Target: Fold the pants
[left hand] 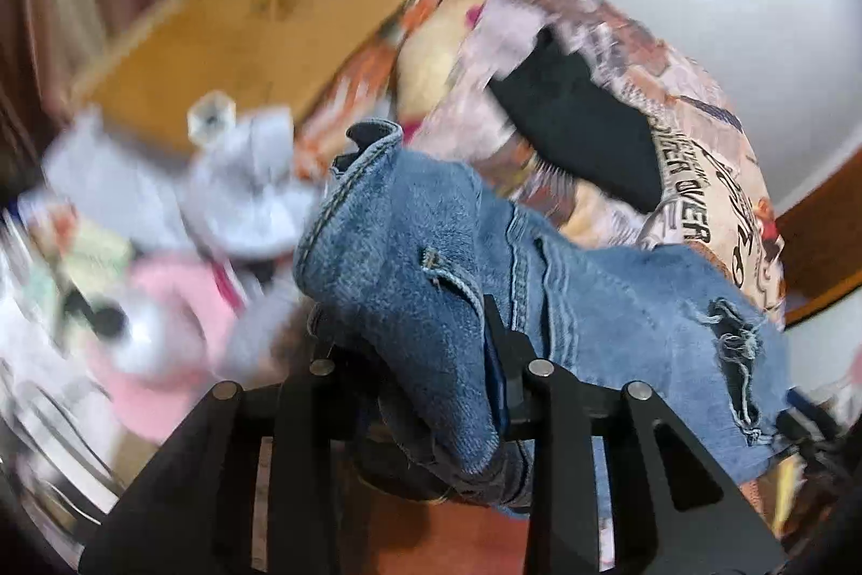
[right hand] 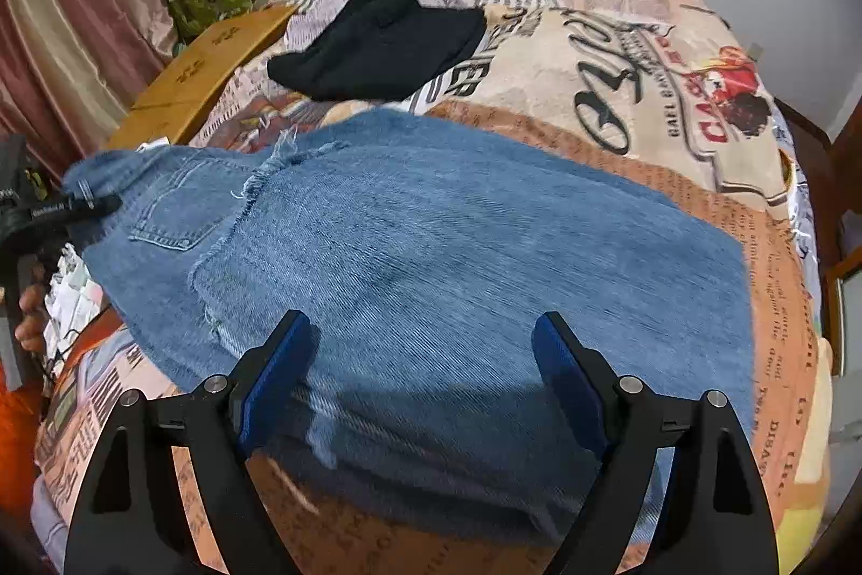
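I see the printed bedspread (right hand: 619, 52) filling the view, blue jeans (right hand: 431, 262) spread across its centre, a black garment (right hand: 377, 47) at 11 o'clock. My left gripper (left hand: 431, 348) is clamped on bunched denim (blurry background); my right gripper (right hand: 420, 375) hovers, jaws apart.

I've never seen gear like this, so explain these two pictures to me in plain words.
No robot here: a person holds a two-fingered gripper in each hand, each with a wide-angle camera looking along its jaws. The left view shows the left gripper, jaws shut on a bunched part of the blue jeans. The right view shows the right gripper, jaws open and empty, above the same jeans spread on a printed bedspread. A black garment lies further back. The left view is blurred.
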{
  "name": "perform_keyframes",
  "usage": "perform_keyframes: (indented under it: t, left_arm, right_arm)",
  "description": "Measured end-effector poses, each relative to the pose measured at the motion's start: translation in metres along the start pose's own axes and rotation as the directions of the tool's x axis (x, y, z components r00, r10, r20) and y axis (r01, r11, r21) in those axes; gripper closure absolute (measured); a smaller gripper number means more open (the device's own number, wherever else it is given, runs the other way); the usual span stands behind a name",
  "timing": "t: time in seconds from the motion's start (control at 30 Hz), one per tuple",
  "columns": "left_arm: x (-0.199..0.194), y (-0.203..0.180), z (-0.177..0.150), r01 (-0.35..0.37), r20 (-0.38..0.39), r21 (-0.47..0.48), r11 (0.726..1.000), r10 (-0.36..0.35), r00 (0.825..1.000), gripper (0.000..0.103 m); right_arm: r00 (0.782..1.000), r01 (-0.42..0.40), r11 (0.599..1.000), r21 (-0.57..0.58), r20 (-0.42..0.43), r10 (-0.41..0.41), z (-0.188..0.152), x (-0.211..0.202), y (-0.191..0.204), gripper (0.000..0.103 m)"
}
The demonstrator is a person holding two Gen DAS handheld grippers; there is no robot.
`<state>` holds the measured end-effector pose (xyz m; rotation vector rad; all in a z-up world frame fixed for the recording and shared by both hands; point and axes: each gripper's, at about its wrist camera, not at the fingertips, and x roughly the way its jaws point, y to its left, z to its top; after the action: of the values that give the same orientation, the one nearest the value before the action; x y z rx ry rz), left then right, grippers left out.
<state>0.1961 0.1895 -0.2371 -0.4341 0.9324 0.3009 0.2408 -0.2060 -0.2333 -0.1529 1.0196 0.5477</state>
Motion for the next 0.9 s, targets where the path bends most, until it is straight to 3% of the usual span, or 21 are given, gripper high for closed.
perform_keyframes:
  t: [0.17, 0.3, 0.4, 0.67, 0.77, 0.9]
  left_arm:
    - [-0.05, -0.064, 0.028, -0.046, 0.194, 0.165, 0.985, 0.013, 0.981, 0.071]
    - [-0.087, -0.117, 0.046, 0.019, 0.277, 0.245, 0.969, -0.089, 0.957, 0.072]
    - [-0.104, -0.162, 0.055, 0.065, 0.307, 0.311, 0.948, -0.165, 0.937, 0.072]
    - [-0.119, -0.288, 0.045, 0.188, 0.247, 0.502, 0.844, -0.348, 0.904, 0.074]
    - [-0.112, -0.329, 0.033, 0.224, 0.196, 0.552, 0.803, -0.386, 0.901, 0.074]
    - [-0.087, -0.379, 0.011, 0.269, 0.096, 0.6, 0.753, -0.402, 0.911, 0.074]
  right_arm:
    - [0.999, 0.028, 0.996, 0.079, 0.039, -0.031, -0.011, -0.027, -0.036, 0.02]
    - [0.996, 0.076, 0.982, 0.172, 0.028, -0.082, -0.025, -0.034, -0.073, 0.02]
    - [0.997, 0.069, 0.97, 0.232, 0.0, -0.071, -0.039, -0.029, -0.092, 0.02]
    - [0.999, 0.018, 0.968, 0.25, 0.027, -0.025, -0.053, -0.025, -0.1, 0.02]
    - [0.999, 0.003, 0.97, 0.243, 0.04, -0.013, -0.057, -0.026, -0.102, 0.02]
    - [0.998, -0.022, 0.964, 0.264, 0.063, 0.005, -0.063, -0.034, -0.108, 0.02]
